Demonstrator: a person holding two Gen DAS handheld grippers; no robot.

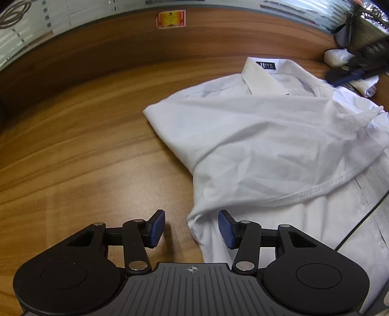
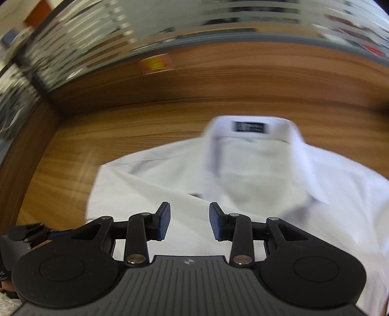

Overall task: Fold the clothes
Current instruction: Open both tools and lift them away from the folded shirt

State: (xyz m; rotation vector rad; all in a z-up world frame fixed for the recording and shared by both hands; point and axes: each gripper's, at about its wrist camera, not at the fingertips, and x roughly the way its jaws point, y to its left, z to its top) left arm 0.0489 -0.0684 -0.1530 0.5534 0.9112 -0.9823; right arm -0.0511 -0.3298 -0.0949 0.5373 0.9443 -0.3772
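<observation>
Left wrist view: we see our left claw [image 1: 191, 229] wide open, its blue pads [image 1: 156, 228] well apart and nothing held between them. It hangs over the wooden desk [image 1: 73, 158], with the right pad just at the near fold of the white shirt [image 1: 255, 136]; whether it touches the cloth we cannot tell. The shirt lies on the right half of the desk, collar [image 1: 265, 75] toward the far edge with a dark label [image 1: 265, 65] inside it, and one side folded across the front so that a stitched hem [image 1: 316, 187] runs slantwise over it. A red and yellow sticker [image 1: 171, 19] sits on the desk's raised far edge. At the far right corner our right claw [image 1: 350, 70] shows blurred above the shirt, beside a crumpled white bundle [image 1: 338, 57].

Right wrist view: we see our right claw [image 2: 189, 223] also wide open and empty, above the shirt [image 2: 267, 189], with the collar [image 2: 252, 131] straight ahead toward the far edge. The picture is blurred. Our left claw [image 2: 31, 234] shows dimly at the lower left.
</observation>
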